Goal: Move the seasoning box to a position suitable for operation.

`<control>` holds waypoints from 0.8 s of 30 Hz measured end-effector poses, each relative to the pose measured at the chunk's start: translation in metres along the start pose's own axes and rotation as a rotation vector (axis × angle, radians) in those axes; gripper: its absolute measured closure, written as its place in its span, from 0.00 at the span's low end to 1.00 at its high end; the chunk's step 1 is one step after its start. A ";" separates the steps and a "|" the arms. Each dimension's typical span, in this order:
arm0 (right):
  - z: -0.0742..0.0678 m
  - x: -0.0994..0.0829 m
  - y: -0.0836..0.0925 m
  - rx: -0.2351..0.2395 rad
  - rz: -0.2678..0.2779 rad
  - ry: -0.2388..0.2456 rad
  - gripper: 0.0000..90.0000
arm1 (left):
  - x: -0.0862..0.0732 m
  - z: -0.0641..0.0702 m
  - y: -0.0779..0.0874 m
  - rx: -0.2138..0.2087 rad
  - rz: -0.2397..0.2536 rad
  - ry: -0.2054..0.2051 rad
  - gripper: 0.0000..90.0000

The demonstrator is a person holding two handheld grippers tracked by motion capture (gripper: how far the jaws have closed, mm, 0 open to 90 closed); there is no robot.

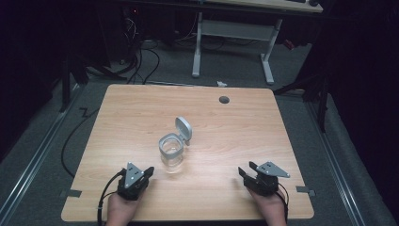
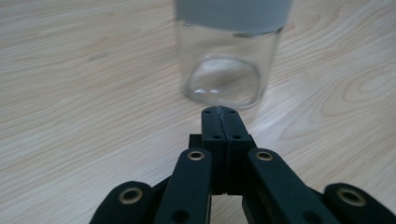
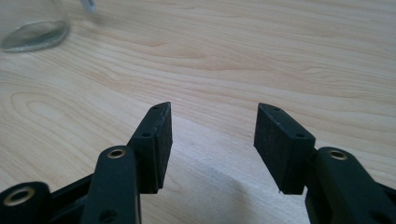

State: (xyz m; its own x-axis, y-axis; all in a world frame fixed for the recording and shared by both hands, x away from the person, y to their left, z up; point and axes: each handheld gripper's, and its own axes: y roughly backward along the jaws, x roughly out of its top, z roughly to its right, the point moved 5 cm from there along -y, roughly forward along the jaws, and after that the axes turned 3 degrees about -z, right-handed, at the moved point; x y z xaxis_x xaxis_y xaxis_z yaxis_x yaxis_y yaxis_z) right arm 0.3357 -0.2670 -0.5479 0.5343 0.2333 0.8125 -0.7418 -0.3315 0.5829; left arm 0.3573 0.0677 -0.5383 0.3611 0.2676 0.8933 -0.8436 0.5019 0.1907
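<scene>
1. The clear glass jar [image 1: 171,155] stands upright near the middle of my wooden tabletop [image 1: 122,117], a grey collar round its mouth and its grey flip lid [image 1: 184,128] hinged open, tilted up and back on the far right side of the rim.
2. In my left gripper view the jar's glass base [image 2: 226,81] sits on the wood straight ahead of the jaw tips, near but apart from them.
3. My left tool [image 1: 149,171] rests at the near left of the tabletop, just beside the jar, its jaws pressed fully together with nothing between them [image 2: 219,112].
4. My right tool [image 1: 247,169] lies well apart from the jar at the near right; its jaws stand wide apart and hold nothing, with bare wood between the pads [image 3: 212,135].
5. A round cable hole [image 1: 224,100] sits near the tabletop's far edge.
6. Beyond the tabletop, the white legs of another desk [image 1: 268,61] stand on the grey floor among dark cables [image 1: 146,56].
</scene>
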 end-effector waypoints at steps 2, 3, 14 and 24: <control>-0.002 -0.001 -0.001 0.008 -0.009 0.011 0.52 | 0.000 0.006 -0.011 0.001 0.001 0.001 1.00; -0.003 -0.002 -0.002 0.013 -0.014 0.019 0.53 | 0.001 0.009 -0.020 0.012 0.007 0.004 1.00; -0.006 -0.003 -0.002 0.031 -0.014 0.029 0.53 | -0.001 0.027 -0.036 -0.012 -0.016 0.006 1.00; -0.001 -0.004 -0.001 0.037 -0.009 0.004 0.53 | -0.004 0.034 -0.040 -0.024 -0.014 0.009 1.00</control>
State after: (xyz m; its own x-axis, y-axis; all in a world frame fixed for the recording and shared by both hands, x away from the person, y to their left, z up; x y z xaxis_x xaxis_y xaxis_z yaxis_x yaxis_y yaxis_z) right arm 0.3334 -0.2668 -0.5518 0.5396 0.2398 0.8070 -0.7211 -0.3630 0.5901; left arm 0.3759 0.0189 -0.5358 0.3769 0.2679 0.8867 -0.8286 0.5253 0.1935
